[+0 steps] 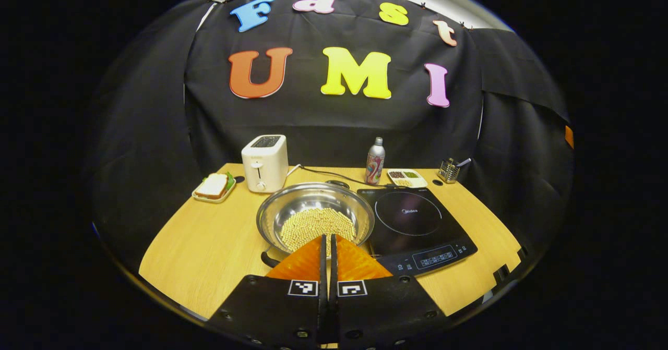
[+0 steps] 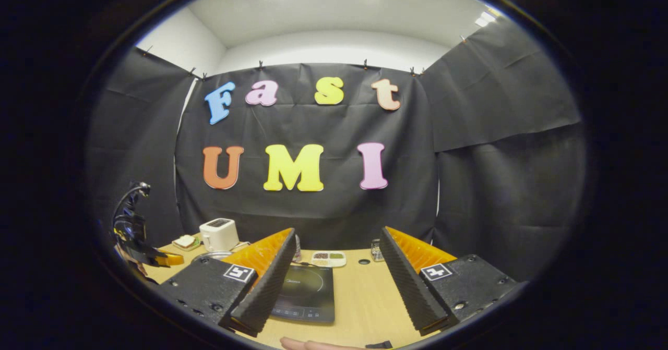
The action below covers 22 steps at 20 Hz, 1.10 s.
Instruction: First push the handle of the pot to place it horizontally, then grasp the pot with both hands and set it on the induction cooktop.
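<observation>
Left hand-held gripper (image 1: 329,240) pressed together, poised to push the round steel pot's (image 1: 315,217) black handle (image 1: 270,258) at seven o'clock; right hand-held gripper (image 2: 336,282) spread wide, waiting.

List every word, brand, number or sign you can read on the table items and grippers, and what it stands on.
No text reads for sure.
cooktop: a small brand mark inside the ring and panel markings, too small to read.
bottle: printed wrap, blurred.
toaster: faint mark, unreadable.
left gripper and right gripper: square black-and-white code markers, no words.
</observation>
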Available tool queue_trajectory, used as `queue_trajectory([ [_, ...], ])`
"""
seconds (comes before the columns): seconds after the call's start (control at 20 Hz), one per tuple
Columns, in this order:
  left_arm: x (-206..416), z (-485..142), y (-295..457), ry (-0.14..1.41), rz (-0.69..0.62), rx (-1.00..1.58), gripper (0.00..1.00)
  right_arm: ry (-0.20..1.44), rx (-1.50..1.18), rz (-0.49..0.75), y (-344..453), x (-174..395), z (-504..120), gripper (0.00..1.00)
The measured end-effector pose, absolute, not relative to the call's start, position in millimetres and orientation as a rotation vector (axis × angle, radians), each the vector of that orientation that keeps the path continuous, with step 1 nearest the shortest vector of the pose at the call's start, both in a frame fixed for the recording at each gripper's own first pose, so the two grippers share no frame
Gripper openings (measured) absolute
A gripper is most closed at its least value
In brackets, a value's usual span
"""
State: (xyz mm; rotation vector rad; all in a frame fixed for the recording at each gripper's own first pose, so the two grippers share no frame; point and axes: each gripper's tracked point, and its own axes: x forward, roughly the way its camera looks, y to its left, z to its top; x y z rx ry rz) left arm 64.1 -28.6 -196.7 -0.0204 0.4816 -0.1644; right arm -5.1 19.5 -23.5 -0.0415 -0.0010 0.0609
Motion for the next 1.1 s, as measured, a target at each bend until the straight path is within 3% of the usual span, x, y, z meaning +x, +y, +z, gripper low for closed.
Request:
queue_trajectory([
  [0.25, 75, -238, -22, 0.597, -0.136, -0.001, 0.0, 0.008, -0.041, 0.068, 20, -2, -30, 1.0],
  [0.3, 77, -247, -24, 0.621, -0.139, 0.0, 0.0, 0.01, -0.041, 0.068, 20, -2, -32, 0.96],
  [0.35, 77, -254, -23, 0.641, -0.136, 0.001, 0.0, 0.013, -0.041, 0.069, 20, -1, -33, 1.0],
  [0.45, 80, -268, -22, 0.676, -0.131, 0.002, 0.0, 0.025, -0.038, 0.072, 19, 0, -39, 0.96],
  [0.6, 83, -284, -22, 0.719, -0.132, -0.001, 0.0, 0.042, -0.027, 0.078, 18, 2, -44, 1.0],
  [0.8, 88, -302, -14, 0.773, -0.109, 0.012, 0.0, 0.035, -0.036, 0.066, 15, 4, -42, 0.96],
  [0.85, 89, -306, -12, 0.787, -0.099, 0.008, 0.0, 0.032, -0.04, 0.061, 14, 5, -40, 1.0],
  [0.9, 90, -309, -10, 0.798, -0.094, 0.001, 0.0, 0.031, -0.042, 0.056, 13, 6, -41, 0.96],
  [0.95, 91, -313, -6, 0.809, -0.085, -0.004, 0.1, 0.03, -0.045, 0.053, 13, 6, -40, 1.0],
  [1.0, 92, -316, -4, 0.823, -0.08, -0.012, 0.0, 0.029, -0.046, 0.049, 13, 6, -40, 0.96],
  [1.1, 93, -317, -2, 0.823, -0.073, -0.044, 0.0, 0.023, -0.048, 0.038, 11, 7, -41, 0.96],
])
